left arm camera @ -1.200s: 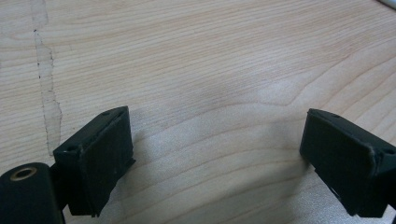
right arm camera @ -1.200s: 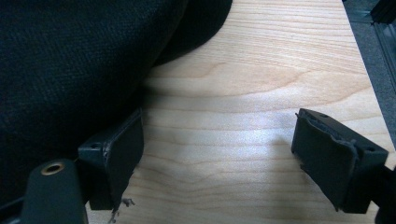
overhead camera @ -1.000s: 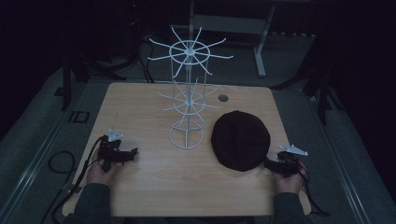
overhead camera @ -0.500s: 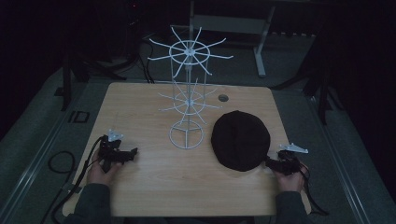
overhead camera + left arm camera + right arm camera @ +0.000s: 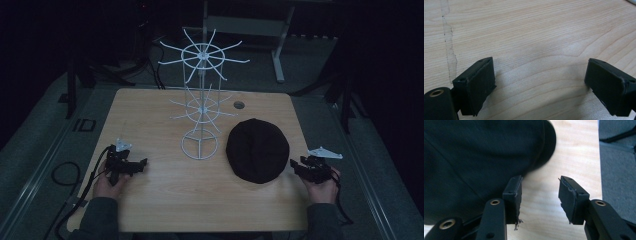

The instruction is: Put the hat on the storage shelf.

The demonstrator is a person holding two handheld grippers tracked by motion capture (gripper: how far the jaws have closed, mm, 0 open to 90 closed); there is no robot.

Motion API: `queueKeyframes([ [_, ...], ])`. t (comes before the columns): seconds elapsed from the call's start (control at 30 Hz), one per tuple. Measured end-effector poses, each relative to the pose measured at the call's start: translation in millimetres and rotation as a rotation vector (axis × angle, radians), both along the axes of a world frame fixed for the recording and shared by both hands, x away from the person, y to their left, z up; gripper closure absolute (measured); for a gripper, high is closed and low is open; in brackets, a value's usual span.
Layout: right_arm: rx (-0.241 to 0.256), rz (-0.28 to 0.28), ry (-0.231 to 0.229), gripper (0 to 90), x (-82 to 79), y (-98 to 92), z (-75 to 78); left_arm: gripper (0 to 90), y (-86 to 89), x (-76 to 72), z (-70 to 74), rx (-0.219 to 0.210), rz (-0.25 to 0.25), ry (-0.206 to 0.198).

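The cap [image 5: 258, 150], black and soft, lies flat on the table [image 5: 165, 200] at about four o'clock from the white wire rack [image 5: 201, 100], near its ring base but not touching it. The right gripper [image 5: 296, 166] sits at the cap's four o'clock edge; in the right gripper view [image 5: 540, 197] its jaws stand moderately open and empty, the left jaw just at the cap's rim, bare wood between them. The left gripper [image 5: 142, 163] rests at the rack's eight o'clock, well apart from the cap, jaws wide and empty over bare wood [image 5: 537, 75]. Risk, as judged: a shallow pinch on loose fabric could slip, and carrying the cap toward the rack could snag its prongs and tip the light frame.
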State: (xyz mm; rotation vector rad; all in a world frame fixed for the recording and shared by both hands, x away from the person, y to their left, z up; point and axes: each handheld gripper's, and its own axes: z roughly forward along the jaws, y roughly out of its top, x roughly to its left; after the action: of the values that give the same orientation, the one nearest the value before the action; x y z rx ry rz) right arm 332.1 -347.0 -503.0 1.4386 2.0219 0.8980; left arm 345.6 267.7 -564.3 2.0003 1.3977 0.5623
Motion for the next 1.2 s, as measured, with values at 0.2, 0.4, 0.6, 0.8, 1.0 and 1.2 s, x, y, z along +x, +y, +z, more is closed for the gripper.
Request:
queueKeyframes([
  [0.2,0.044,0.061,-0.044,47.1,5.3,13.6,21.9,10.2,0.0,0.0,0.0,0.000,0.000,0.000],
  [0.4,0.026,0.118,-0.049,38.4,18.6,36.1,28.4,10.2,0.0,0.0,0.0,-0.001,0.000,0.000],
  [0.6,0.016,0.149,-0.047,30.0,33.2,58.2,32.2,10.2,0.0,0.0,0.0,-0.001,0.000,0.000],
  [0.8,-0.022,0.167,-0.053,23.5,46.5,74.2,36.6,10.2,0.0,0.0,0.1,-0.001,0.000,0.001],
  [1.0,-0.062,0.158,-0.044,22.8,56.7,71.6,36.7,10.2,0.0,0.0,0.1,-0.001,0.000,0.001],
  [1.2,-0.086,0.181,-0.030,14.5,63.5,68.7,38.0,10.2,0.0,0.0,0.0,-0.001,0.000,0.000],
])
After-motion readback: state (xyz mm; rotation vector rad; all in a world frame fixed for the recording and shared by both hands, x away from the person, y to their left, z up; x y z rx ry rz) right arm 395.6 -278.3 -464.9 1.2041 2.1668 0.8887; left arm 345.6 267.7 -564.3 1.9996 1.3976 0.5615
